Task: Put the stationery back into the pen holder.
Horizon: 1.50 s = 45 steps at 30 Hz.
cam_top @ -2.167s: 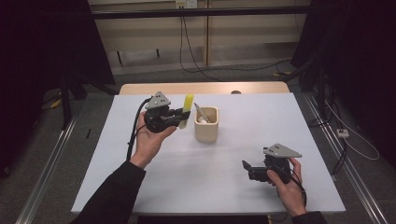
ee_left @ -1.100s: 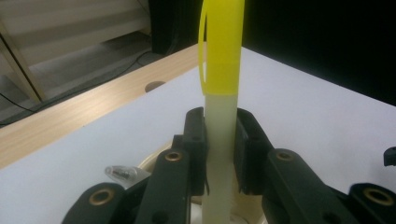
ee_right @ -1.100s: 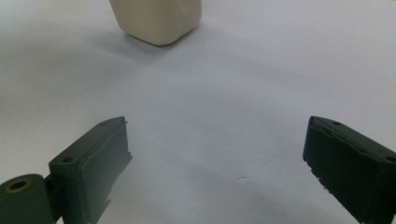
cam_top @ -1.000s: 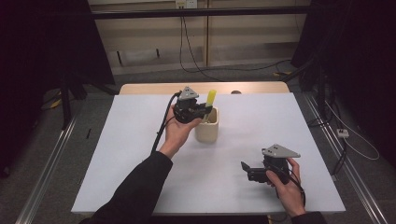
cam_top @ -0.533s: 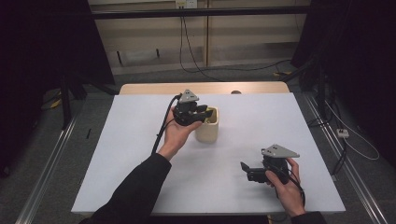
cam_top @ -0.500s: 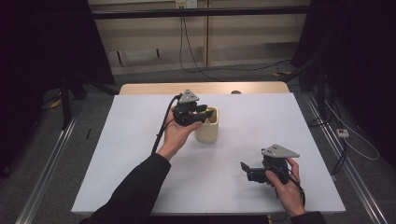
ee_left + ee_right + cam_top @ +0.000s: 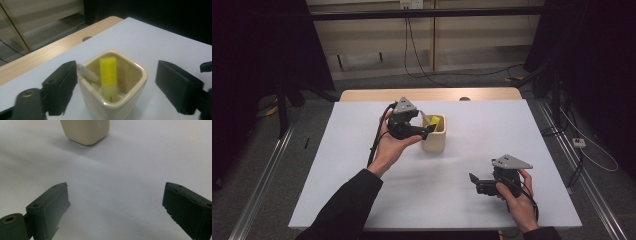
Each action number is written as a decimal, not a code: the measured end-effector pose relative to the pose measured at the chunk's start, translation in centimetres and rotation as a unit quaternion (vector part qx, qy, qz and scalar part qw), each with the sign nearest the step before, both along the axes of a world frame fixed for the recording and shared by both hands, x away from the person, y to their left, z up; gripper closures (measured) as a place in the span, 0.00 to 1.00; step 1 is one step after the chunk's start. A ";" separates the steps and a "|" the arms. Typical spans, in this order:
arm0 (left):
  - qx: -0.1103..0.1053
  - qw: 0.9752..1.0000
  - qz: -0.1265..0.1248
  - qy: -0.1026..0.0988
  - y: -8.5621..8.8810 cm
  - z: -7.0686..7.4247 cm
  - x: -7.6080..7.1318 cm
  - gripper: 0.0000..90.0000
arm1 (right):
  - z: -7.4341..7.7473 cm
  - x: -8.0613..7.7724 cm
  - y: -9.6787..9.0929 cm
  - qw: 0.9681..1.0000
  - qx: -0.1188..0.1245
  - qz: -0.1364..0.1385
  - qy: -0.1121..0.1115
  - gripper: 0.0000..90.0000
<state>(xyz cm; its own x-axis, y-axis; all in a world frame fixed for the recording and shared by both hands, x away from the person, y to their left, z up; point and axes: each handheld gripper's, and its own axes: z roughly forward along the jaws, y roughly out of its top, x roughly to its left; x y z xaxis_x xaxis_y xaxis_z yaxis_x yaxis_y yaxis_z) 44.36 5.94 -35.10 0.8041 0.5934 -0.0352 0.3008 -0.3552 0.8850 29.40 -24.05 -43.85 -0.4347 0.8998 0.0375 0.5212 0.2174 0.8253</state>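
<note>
Left gripper: your left gripper (image 7: 428,131) sits just left of centre in the high view, at the cream cup's rim, with its jaws spread wide and holding nothing; in its own view (image 7: 115,87) the jaws stand on either side of the cup.
Cup: the cream cup (image 7: 434,135) stands upright on the white table (image 7: 512,130), near the middle of the high view; it takes the lower centre of the left gripper view (image 7: 112,100).
Yellow piece: a yellow block (image 7: 108,71) stands upright inside the cup, showing as a yellow patch in the high view (image 7: 435,123).
White stick: a pale stick (image 7: 87,73) leans against the cup's left inner wall.
Right gripper: your right gripper (image 7: 474,182) is at the lower right of the high view, well apart from the cup, jaws wide open and empty (image 7: 115,202).
Right gripper view: the cup's base (image 7: 85,131) is at the top left.
</note>
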 end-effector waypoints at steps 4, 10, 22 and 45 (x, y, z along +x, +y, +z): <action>0.000 1.000 0.006 0.001 1.1 0.1 -0.5 0.13 | 0.0 0.0 0.0 1.000 0.003 -0.004 0.000 0.08; -0.001 1.000 0.009 0.000 3.1 0.1 -1.3 0.07 | 0.0 0.0 0.0 1.000 0.003 -0.005 -0.002 0.08; -0.007 1.000 0.027 -0.007 6.6 -0.8 -3.6 0.07 | 0.1 -0.1 -0.1 1.000 0.003 -0.010 -0.004 0.07; 0.026 0.998 0.052 0.007 12.2 -4.9 -8.9 0.07 | 0.1 -0.3 -0.3 1.000 0.004 -0.017 -0.005 0.07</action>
<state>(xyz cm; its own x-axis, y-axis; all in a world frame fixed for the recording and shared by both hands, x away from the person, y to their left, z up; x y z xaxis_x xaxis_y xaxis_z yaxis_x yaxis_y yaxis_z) 35.46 18.18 -39.96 0.7377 0.6750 -0.0119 0.3499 -0.3673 0.8618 29.12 -24.34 -43.78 -0.4047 0.9136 0.0399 0.5202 0.1941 0.8317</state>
